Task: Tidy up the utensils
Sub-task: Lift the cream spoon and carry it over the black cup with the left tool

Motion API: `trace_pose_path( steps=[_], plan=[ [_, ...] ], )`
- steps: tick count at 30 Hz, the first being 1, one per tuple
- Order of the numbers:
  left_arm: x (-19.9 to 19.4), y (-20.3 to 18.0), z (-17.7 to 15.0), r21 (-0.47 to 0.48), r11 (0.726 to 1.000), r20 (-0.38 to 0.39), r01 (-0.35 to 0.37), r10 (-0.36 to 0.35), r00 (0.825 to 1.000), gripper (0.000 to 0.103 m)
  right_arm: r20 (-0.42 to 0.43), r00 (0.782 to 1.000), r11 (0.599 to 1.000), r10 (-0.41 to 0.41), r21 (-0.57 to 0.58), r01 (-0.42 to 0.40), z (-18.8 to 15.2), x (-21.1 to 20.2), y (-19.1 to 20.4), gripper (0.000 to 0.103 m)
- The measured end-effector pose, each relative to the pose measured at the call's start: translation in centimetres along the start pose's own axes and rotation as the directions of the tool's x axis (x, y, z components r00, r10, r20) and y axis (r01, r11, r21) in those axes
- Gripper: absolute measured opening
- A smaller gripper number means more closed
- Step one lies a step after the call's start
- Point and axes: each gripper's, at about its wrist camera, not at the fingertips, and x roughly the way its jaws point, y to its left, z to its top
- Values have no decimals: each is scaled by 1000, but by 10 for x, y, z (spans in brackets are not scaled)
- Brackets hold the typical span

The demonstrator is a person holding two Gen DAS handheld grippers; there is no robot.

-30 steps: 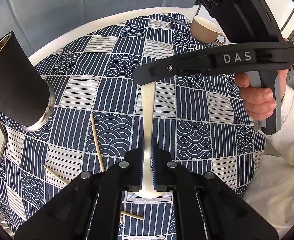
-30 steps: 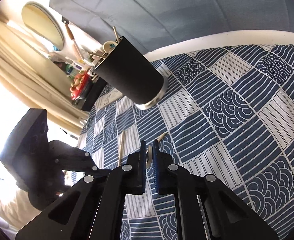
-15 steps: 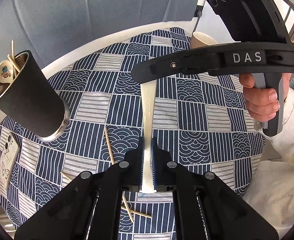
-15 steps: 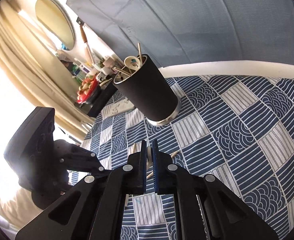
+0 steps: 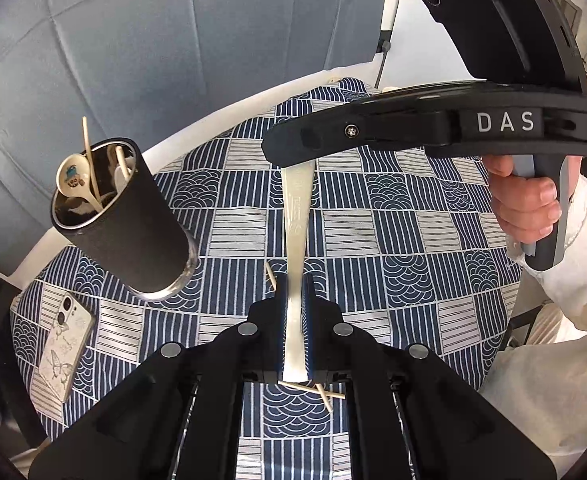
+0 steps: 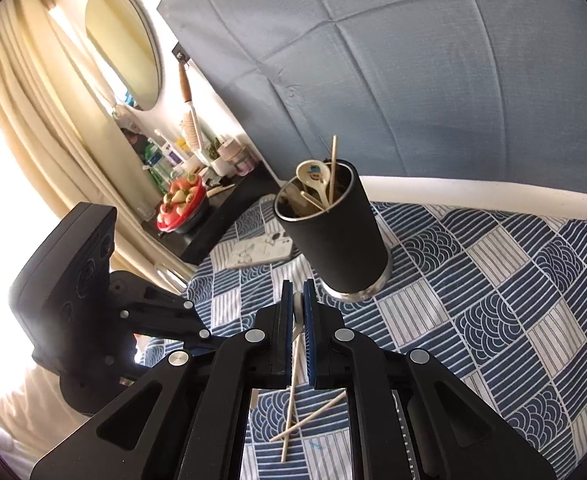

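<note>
Tablecloth of navy and white patchwork spreads under both your claws, and on it, ahead and to the left of your left gripper, stands the tall matte-black cylindrical utensil holder with a steel base, already stocked with a white ceramic spoon and thin sticks. Seen from your right gripper, that holder sits just ahead and slightly to the right.

Your left claw is clamped on the long cream-coloured flat plastic utensil, its shaft running straight out between the jaws. The far end passes under your right claw; the right wrist view shows those jaws drawn narrow around a pale piece that I judge to be this same utensil, though the contact is hard to confirm.

The step in hand looks like a two-handed carry or handover of this utensil toward the holder. Next, one claw likely needs to let go so the other can tip the utensil upright, bring it over the holder's open rim and lower it among the pieces already there without knocking the holder.

Below and behind your fingertips lie thin pale wooden chopsticks, loose and crossed on the cloth, still to be gathered.
</note>
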Motion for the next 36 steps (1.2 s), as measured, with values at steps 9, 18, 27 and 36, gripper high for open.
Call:
trace_pose_path(
  steps=[9, 18, 27, 36],
  plan=[
    [-31, 35, -7, 52, 998, 39, -19, 17, 999, 7, 50, 998, 997, -47, -54, 50, 22, 17, 50, 5],
    [-56, 70, -5, 117, 993, 80, -25, 15, 997, 7, 109, 989, 991, -96, -79, 105, 48, 30, 87, 5],
    [-74, 93, 10, 123, 992, 116, -32, 17, 993, 7, 141, 984, 987, -106, -104, 121, 83, 34, 104, 5],
    [-80, 113, 44, 123, 991, 152, -48, 29, 988, 7, 162, 982, 982, -96, -146, 121, 126, 30, 96, 5]
  ],
)
